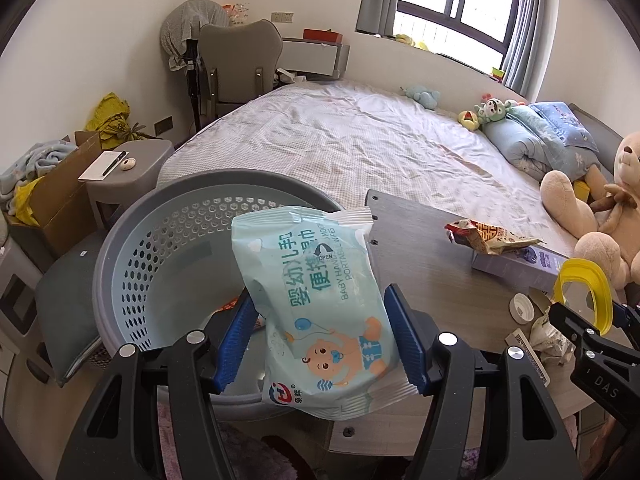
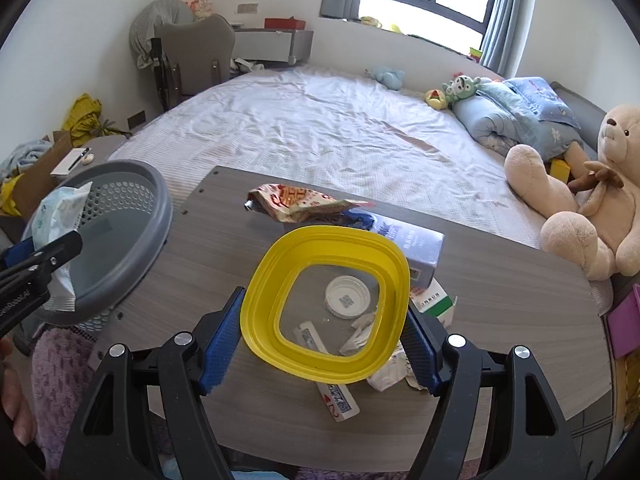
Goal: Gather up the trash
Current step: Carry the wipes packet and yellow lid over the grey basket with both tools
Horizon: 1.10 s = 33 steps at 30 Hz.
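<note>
My left gripper [image 1: 320, 340] is shut on a pale blue baby wipes pack [image 1: 316, 300] and holds it over the rim of the grey perforated basket [image 1: 160, 240]. The pack [image 2: 60, 216] and basket [image 2: 120, 256] also show at the left of the right wrist view. My right gripper [image 2: 324, 340] is shut on a yellow-rimmed clear lid [image 2: 326, 304] above the wooden table [image 2: 500, 300]. The lid [image 1: 584, 296] shows at the right of the left wrist view. On the table lie a red snack wrapper [image 2: 296, 200], a white cap [image 2: 346, 296], crumpled paper [image 2: 390, 372] and small cartons [image 2: 338, 400].
A purple-grey box [image 2: 416, 248] and a green-white carton [image 2: 436, 300] lie on the table. Behind is a bed [image 2: 320, 128] with plush toys and a teddy bear [image 2: 592, 200]. A chair [image 1: 236, 64], a side table [image 1: 132, 168] and a cardboard box [image 1: 60, 196] stand at left.
</note>
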Tool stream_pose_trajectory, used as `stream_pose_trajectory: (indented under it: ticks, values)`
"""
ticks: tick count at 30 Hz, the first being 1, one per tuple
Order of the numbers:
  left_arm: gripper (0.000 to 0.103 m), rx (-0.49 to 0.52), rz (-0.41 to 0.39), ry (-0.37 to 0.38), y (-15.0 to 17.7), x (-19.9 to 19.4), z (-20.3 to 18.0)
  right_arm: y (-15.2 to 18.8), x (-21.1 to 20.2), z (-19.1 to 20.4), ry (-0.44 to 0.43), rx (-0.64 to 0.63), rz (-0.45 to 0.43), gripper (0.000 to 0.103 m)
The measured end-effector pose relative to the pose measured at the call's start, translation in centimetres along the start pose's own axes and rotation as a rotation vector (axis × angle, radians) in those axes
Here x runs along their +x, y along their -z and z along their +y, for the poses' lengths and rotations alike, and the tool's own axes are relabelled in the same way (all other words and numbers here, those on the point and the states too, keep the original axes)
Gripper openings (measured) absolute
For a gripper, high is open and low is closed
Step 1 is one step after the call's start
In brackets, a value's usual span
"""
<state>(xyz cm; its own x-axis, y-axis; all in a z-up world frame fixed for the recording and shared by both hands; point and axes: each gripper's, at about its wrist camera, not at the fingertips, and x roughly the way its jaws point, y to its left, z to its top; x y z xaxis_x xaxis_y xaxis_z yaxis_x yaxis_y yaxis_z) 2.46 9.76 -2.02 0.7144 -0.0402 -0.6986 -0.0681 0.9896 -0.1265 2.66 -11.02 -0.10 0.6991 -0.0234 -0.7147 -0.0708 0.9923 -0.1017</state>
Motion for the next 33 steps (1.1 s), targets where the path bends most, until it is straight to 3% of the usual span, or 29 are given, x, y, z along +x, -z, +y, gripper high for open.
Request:
stream_pose_trajectory:
  ticks: [6,15,33]
  values:
    - [0.062,-0.005,-0.001,-0.064,-1.2,0.0,3.2,-2.6,0.6,4.4,-0.148,-0.021,-0.029,0.07]
    - [0.062,-0.03,0.016,-0.147,-2.4,1.0,8.0,-4.7,3.6,11.8,-0.331,-0.102,0.013,0.07]
    - [0.062,-0.063,0.082,-0.15,-2.8,3.8,10.9,-5.6,7.2,15.8,-0.406,-0.148,0.081,0.071]
